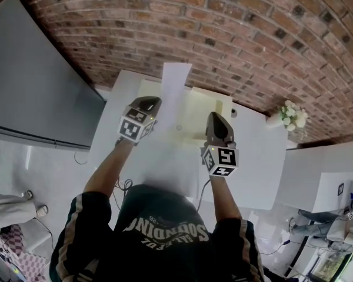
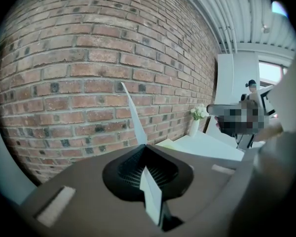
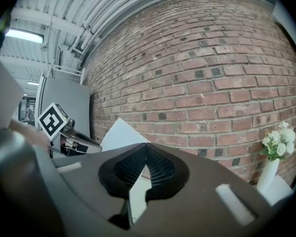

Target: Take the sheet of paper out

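Grips the sheet of paper [image 1: 175,84] in the tight-closed left gripper [image 1: 155,103], long axis pointing away toward the brick wall [image 1: 223,28], and pins the pale folder [image 1: 191,110] alongside with the clamped right gripper [image 1: 215,117].

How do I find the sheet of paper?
Look at the white table below the brick wall. Above its pale yellow folder, the left claw pinches the sheet of paper. It is the only plain white sheet, lifted in the air, not lying flat.
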`<move>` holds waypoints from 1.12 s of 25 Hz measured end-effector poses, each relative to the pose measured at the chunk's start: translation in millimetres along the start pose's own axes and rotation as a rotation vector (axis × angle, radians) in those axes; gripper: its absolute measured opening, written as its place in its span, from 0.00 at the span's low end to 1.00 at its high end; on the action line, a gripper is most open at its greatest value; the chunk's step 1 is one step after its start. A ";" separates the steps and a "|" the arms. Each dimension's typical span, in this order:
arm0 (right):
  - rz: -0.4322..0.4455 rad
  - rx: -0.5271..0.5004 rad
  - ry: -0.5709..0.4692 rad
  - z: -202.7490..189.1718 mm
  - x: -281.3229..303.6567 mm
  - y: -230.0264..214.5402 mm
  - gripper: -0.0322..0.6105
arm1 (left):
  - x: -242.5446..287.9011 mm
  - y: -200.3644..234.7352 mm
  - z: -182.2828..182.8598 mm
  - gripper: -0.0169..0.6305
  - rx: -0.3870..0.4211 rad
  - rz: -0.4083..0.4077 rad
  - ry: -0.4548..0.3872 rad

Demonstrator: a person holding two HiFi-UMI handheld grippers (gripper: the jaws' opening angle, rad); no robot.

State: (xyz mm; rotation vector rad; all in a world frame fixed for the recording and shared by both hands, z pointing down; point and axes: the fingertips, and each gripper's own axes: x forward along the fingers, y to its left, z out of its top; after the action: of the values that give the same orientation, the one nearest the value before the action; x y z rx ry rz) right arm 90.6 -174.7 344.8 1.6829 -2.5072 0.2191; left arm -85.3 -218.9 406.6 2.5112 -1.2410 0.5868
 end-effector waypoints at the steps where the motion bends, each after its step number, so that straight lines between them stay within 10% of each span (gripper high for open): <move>1: 0.003 -0.002 0.002 0.4 0.2 -0.6 0.05 | 0.3 -0.9 2.1 0.04 0.001 -0.001 -0.004; 28: 0.000 -0.015 0.026 -4.7 5.1 -12.9 0.05 | 18.8 -16.7 5.1 0.04 0.013 -0.041 0.010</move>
State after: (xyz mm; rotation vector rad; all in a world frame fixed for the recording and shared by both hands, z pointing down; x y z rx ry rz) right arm 100.7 -183.3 351.0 1.6637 -2.4840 0.2207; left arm -60.4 -224.1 409.8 2.5344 -1.1829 0.5987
